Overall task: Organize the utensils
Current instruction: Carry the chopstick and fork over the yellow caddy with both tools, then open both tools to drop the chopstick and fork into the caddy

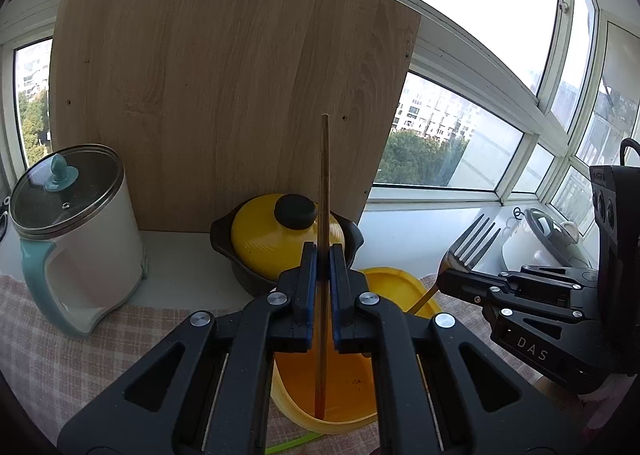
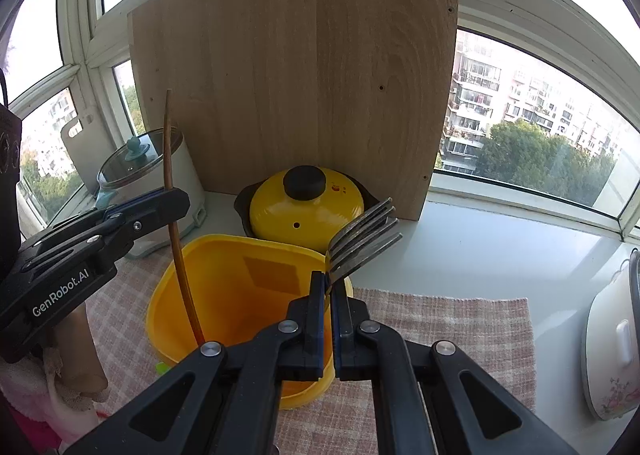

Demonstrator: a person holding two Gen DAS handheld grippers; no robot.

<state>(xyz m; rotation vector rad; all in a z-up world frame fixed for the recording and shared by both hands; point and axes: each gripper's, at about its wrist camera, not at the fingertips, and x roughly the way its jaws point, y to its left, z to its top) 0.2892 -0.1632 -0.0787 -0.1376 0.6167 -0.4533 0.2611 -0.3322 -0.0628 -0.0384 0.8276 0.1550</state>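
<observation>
Writing: "GenRobot.AI", "DAS" | left claw (image 1: 322, 255) pinching chopstick (image 1: 323, 183) | right claw (image 2: 328, 287) pinching fork (image 2: 362, 241)

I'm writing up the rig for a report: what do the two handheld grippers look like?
Both are matte black plastic with scissor-like linkages, silver rivets and blue pads on the fingers. The left gripper bears white "GenRobot.AI" lettering; the right gripper shows "DAS". Near the left one, a pink frilly sleeve shows.
</observation>
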